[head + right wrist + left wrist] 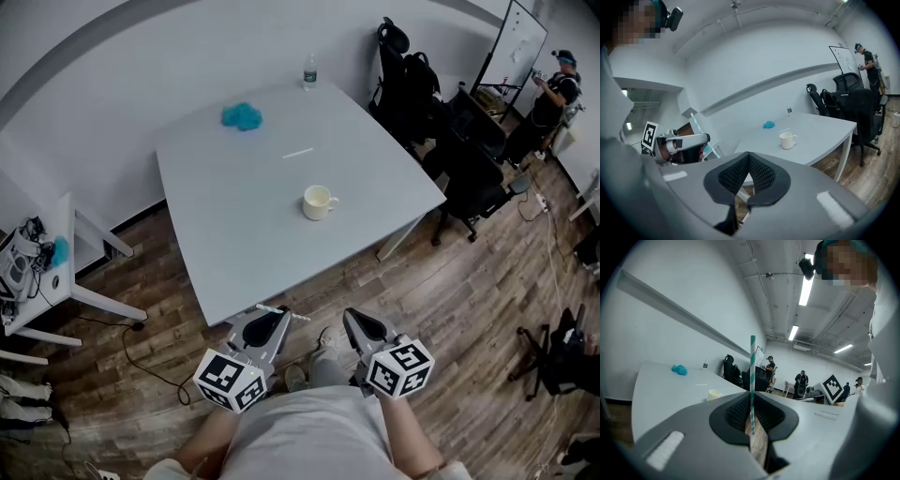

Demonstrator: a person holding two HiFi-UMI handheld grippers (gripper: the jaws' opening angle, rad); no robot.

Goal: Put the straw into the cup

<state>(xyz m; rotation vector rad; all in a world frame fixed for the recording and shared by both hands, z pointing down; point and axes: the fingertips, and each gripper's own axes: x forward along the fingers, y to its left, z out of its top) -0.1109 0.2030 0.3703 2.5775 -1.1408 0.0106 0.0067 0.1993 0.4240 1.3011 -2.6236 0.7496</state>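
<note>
Step in hand, as judged: carry straw to cup; insertion not yet begun.

Left tool clenched on striped straw. Grip near one end, long free part standing out crosswise to the jaws. Held low, close to the body, short of the near edge of the bench.

Right tool closed, pads meeting at the tips, nothing between them. Also short of the bench edge, just beside the left tool.

Cup upright on the bench, mouth up, handle to the right. Well apart from both tools.

Second straw lying flat beyond the cup, untouched.

For the approach:
- Bring left tool over the bench and above the cup.
- Turn wrist so the free end of the straw points down at the mouth.
- Line up over the middle of the opening, not the rim: a light straw likely to flex or skid off.
- Lower until the tip is well inside, then let go.
- Right tool free to steady the cup at the handle side if it slides.

Risk: short grip on a long straw, so tip wobble probable.
</note>
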